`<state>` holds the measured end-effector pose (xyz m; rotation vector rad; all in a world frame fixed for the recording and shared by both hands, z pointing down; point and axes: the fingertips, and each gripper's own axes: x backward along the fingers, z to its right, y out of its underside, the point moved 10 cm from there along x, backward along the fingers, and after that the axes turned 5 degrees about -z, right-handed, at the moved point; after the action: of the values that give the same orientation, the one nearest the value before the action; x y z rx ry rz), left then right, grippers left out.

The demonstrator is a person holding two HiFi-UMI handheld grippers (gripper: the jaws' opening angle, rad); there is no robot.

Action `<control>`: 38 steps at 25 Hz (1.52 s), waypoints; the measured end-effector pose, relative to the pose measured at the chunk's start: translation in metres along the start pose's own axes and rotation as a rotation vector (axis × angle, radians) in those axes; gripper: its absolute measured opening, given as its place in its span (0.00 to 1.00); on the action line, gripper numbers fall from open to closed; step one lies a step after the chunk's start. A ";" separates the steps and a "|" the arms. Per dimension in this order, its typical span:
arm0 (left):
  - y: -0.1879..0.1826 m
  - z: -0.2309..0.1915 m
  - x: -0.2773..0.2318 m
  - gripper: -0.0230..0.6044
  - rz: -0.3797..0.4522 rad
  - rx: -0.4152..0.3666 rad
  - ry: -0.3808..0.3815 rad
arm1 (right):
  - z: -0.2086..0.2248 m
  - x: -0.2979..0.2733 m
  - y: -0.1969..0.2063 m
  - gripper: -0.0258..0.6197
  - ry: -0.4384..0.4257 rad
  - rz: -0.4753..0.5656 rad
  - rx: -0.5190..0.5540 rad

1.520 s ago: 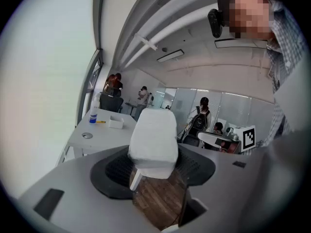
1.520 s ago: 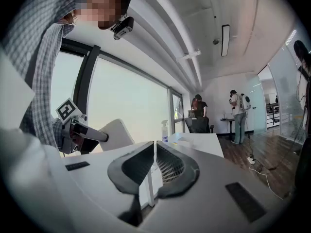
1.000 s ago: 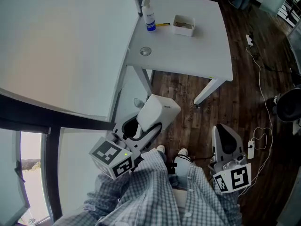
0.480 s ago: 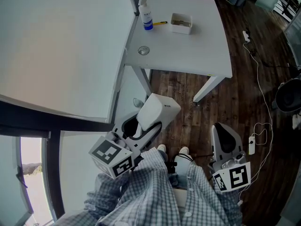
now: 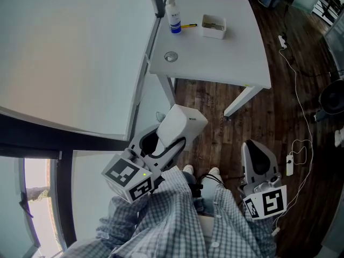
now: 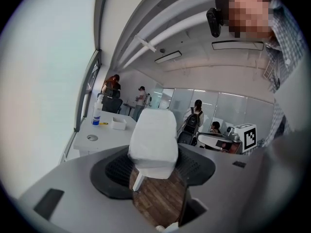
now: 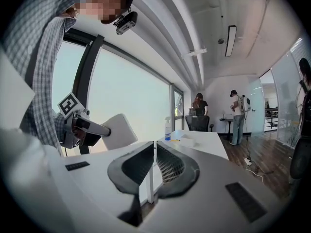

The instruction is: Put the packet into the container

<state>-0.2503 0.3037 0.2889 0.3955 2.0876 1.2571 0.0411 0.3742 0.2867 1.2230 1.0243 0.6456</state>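
Observation:
My left gripper [image 5: 164, 144] is shut on a white packet [image 5: 181, 125], which sticks out past its jaws over the wooden floor. In the left gripper view the packet [image 6: 153, 142] fills the gap between the dark pads. The container [image 5: 213, 27], a small white open tray, sits far ahead on the white table [image 5: 215, 63]; it shows small as the container [image 6: 117, 124] in the left gripper view and as the container [image 7: 187, 141] in the right gripper view. My right gripper [image 5: 257, 160] hangs beside my right leg, jaws together with nothing between them, seen close as my right gripper [image 7: 154, 164].
A spray bottle [image 5: 173, 16] and a yellow pen [image 5: 187, 26] lie left of the container. A round grommet [image 5: 171, 57] sits near the table's front edge. White cables [image 5: 301, 117] trail on the floor at right. A large pale wall panel runs along the left. People stand far off.
The table and floor have shifted a little in the head view as the person moves. Both grippers keep the same pose, and the packet stays in the left one.

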 end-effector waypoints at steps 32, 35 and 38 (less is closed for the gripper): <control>0.007 -0.022 0.018 0.45 0.014 0.001 0.040 | -0.039 -0.005 0.008 0.08 0.009 -0.056 -0.003; 0.006 -0.024 0.018 0.45 0.013 0.003 0.026 | -0.038 -0.009 0.007 0.08 -0.009 -0.055 0.001; 0.003 -0.025 0.013 0.45 0.013 0.003 0.020 | -0.033 -0.012 0.007 0.08 -0.016 -0.051 0.006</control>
<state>-0.2773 0.2956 0.2949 0.4003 2.1069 1.2705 0.0076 0.3802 0.2961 1.2018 1.0411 0.5926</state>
